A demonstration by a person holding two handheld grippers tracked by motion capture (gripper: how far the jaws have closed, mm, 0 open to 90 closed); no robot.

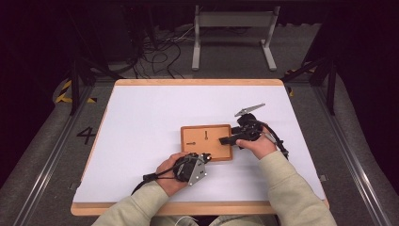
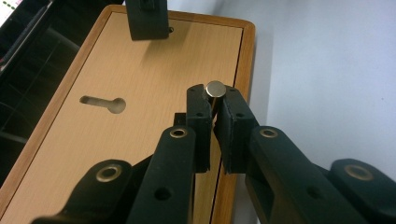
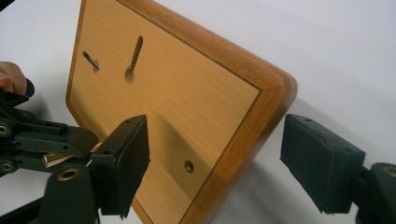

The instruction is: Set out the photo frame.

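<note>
Wearing pale beige long sleeves [image 1: 282,188] with ribbed cuffs at the wrists. Carrying black grippers: left gripper [image 2: 214,116] showing matte black jaws with brass-coloured rivets [image 2: 179,133] and small dark screw holes; right gripper [image 3: 224,163] showing thick, blocky black pads [image 3: 322,163] with slightly rough edges. Bearing a grey three-cornered plate [image 1: 249,109] with small holes on top of each. Trailing thin black cables [image 1: 149,178] from the housings.

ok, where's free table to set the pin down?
Bare sheet left of and beyond the board, and a strip along its right edge. Crowded at the board's near and right sides: left gripper with the pin, right gripper.
</note>
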